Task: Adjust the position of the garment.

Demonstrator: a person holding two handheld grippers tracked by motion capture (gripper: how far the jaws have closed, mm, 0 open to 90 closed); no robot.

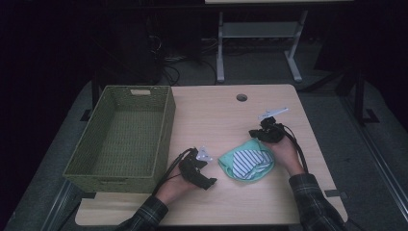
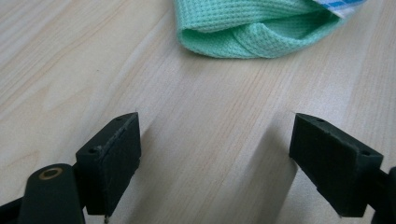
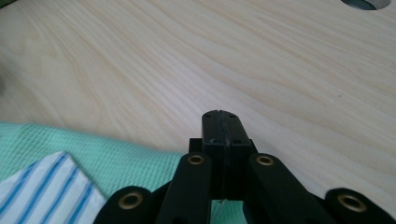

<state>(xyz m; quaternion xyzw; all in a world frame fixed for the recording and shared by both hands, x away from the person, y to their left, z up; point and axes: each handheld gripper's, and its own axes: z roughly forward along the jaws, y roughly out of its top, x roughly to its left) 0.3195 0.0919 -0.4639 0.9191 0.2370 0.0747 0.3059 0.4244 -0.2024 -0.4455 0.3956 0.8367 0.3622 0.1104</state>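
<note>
You work at light wood worktop, round cable hole near far edge. Room dark beyond. Grey floor. White-framed table legs behind. Cables tangled on floor at far left.

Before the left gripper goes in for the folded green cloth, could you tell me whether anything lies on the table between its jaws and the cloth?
Nothing visible does. The left gripper stands open over bare table, and the green cloth lies just ahead of it with only wood between.
</note>
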